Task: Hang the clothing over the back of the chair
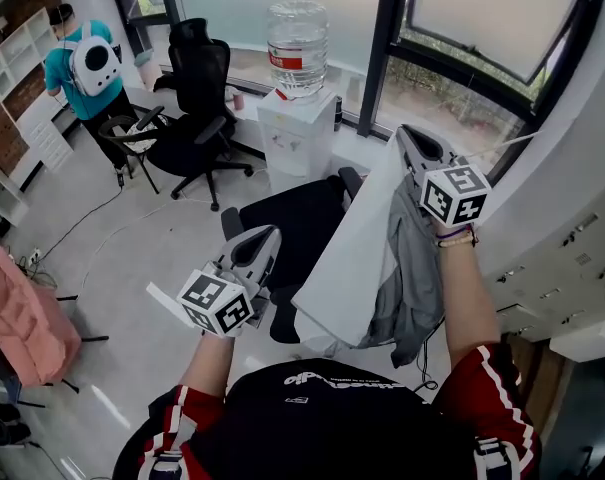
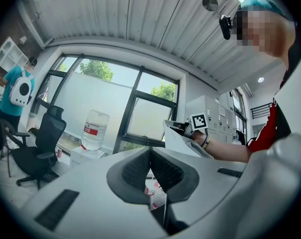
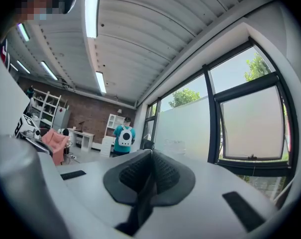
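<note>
My right gripper [image 1: 408, 134] is held high at the right, shut on the clothing [image 1: 354, 260]. The garment hangs from it as a white sheet with a grey part [image 1: 414, 290] behind. In the right gripper view a dark strip of cloth runs down between the closed pads of the right gripper [image 3: 151, 156]. A black office chair [image 1: 292, 220] stands below, its right side hidden behind the hanging cloth. My left gripper [image 1: 269, 233] is lower, at the left, over the chair. In its own view the left gripper [image 2: 150, 151] is shut, with no cloth plainly between the pads.
A water dispenser with a bottle [image 1: 297, 53] stands by the window ahead. More black office chairs [image 1: 197, 93] and a person with a white backpack [image 1: 84, 63] are at the far left. A pink-covered seat [image 1: 22, 318] is at the left edge, white cabinets [image 1: 572, 258] at the right.
</note>
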A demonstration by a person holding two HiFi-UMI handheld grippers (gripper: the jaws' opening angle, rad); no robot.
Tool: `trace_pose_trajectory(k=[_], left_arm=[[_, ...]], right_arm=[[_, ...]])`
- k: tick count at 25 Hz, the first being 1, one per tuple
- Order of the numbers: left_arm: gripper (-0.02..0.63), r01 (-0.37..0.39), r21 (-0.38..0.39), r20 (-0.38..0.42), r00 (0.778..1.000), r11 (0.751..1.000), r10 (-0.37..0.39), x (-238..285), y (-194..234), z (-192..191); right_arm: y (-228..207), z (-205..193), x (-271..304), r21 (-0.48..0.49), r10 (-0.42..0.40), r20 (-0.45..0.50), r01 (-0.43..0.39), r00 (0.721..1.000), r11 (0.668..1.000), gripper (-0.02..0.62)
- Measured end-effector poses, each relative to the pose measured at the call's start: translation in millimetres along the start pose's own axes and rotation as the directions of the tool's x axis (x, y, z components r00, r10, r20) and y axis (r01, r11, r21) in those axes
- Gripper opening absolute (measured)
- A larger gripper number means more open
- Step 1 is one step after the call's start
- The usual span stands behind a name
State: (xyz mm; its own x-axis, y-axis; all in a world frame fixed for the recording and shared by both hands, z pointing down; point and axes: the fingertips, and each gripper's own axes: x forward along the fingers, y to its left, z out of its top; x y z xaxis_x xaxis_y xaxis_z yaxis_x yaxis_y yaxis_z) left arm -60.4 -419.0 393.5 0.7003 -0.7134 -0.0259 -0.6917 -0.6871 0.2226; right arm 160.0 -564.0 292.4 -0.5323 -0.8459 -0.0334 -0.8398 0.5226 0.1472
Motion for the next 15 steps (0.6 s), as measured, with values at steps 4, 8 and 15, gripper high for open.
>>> trace_pose_trajectory(k=[4,8,15], left_arm=[[0.023,0.011,-0.005,-0.005,1.000,1.000,-0.011,-1,5,-3],[0.023,0.017,-0.005,-0.016,1.000,1.000,-0.017,-1,7,-8],[0.023,0.033,-0.012,-0.015,0.999,0.999,-0.033,4,11,-6]], right_arm=[[6,5,8,0.001,-0.009,0.004,0.009,1.000,1.000,0.018],[18,-15,8,0.010,0.010,-0.054,-0.010,0.998,1.000,0.018],[37,-62,-1,0.042,0.051,-0.189,-0.044,0.981,0.998,0.018]])
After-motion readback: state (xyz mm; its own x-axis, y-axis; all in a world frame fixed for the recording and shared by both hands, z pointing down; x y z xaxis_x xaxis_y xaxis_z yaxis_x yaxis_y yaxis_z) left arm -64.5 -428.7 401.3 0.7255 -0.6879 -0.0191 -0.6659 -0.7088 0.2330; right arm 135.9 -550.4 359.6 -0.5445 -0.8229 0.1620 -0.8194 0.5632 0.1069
